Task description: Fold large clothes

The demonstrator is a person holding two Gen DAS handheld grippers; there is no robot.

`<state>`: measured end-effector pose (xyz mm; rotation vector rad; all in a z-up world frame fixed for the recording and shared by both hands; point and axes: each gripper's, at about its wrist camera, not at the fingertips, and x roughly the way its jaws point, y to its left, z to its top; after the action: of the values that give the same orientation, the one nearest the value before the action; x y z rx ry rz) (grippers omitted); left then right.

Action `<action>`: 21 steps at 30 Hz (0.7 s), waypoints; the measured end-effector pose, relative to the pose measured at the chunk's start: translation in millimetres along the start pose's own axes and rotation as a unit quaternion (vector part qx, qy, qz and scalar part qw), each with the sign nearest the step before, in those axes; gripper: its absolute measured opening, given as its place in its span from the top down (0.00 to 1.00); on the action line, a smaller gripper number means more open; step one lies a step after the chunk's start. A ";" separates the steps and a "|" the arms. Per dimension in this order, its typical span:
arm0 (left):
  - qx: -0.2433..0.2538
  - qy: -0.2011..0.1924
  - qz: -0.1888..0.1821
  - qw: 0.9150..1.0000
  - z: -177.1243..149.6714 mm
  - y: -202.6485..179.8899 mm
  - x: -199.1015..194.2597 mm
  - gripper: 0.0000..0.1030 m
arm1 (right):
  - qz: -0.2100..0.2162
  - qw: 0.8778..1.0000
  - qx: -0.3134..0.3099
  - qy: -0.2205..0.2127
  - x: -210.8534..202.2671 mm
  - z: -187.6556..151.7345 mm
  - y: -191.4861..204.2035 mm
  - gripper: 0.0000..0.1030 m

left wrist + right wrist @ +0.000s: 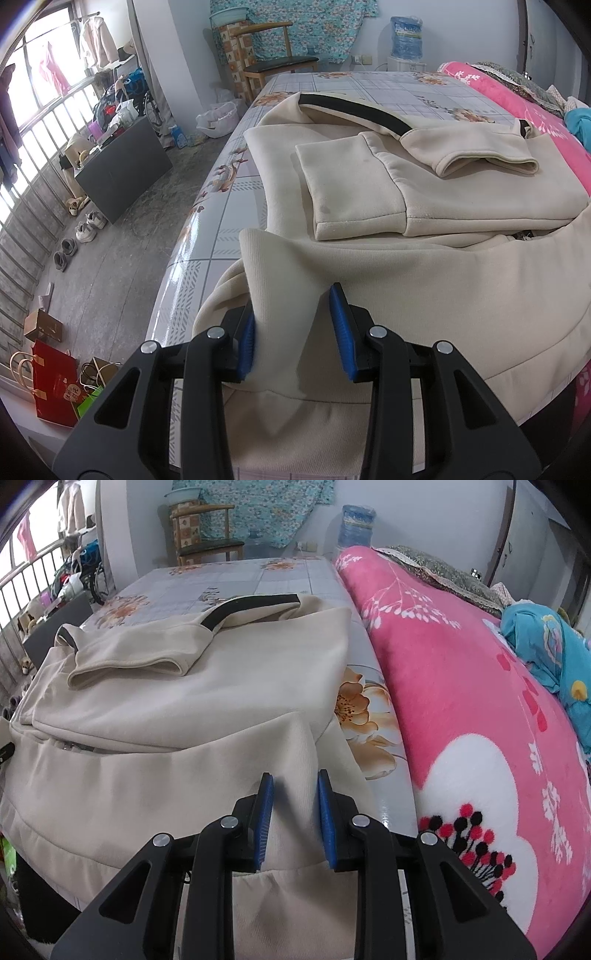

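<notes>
Hoodie, cream with a black stripe on each sleeve, lies ahead of both tongs on a bed covered by a glossy flower-print sheet, its sleeves already folded in over the body. The near edge is lifted toward the cameras. The left tongs have a raised fold of that edge between their blue pads; the cloth presses the left pad, while a gap shows at the right one, so I cannot tell whether the grip is firm. The right tongs are clenched on the other corner of the same edge, cloth filling the gap. The garment's long axis runs straight away from the tongs, and its lifted edge spans across from one pair to the other, so both hands are equally near. The coming move is probably to carry this edge forward over the folded sleeves. Right of the right tongs lies a rolled pink blanket; beyond the bed stand a wooden chair and a water bottle.
</notes>
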<state>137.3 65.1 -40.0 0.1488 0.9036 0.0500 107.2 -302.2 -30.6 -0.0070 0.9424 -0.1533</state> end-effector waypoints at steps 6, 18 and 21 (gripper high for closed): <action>0.002 -0.001 0.003 1.000 0.8 -0.3 -1.8 0.66 | 0.000 1.000 -0.005 -0.006 -4.6 -0.7 2.1 0.77; -0.002 -0.011 -0.008 1.000 -1.3 3.3 -3.1 0.65 | -0.026 1.000 -0.004 -0.012 -4.8 -5.2 10.8 0.71; 0.002 -0.014 -0.008 1.000 -1.7 3.5 -2.8 0.64 | -0.037 0.999 -0.002 -0.017 -3.6 -6.8 14.0 0.70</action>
<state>134.3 68.4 -38.2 0.1455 0.8770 0.0320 101.4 -287.5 -32.8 -0.0486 0.9084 -0.2191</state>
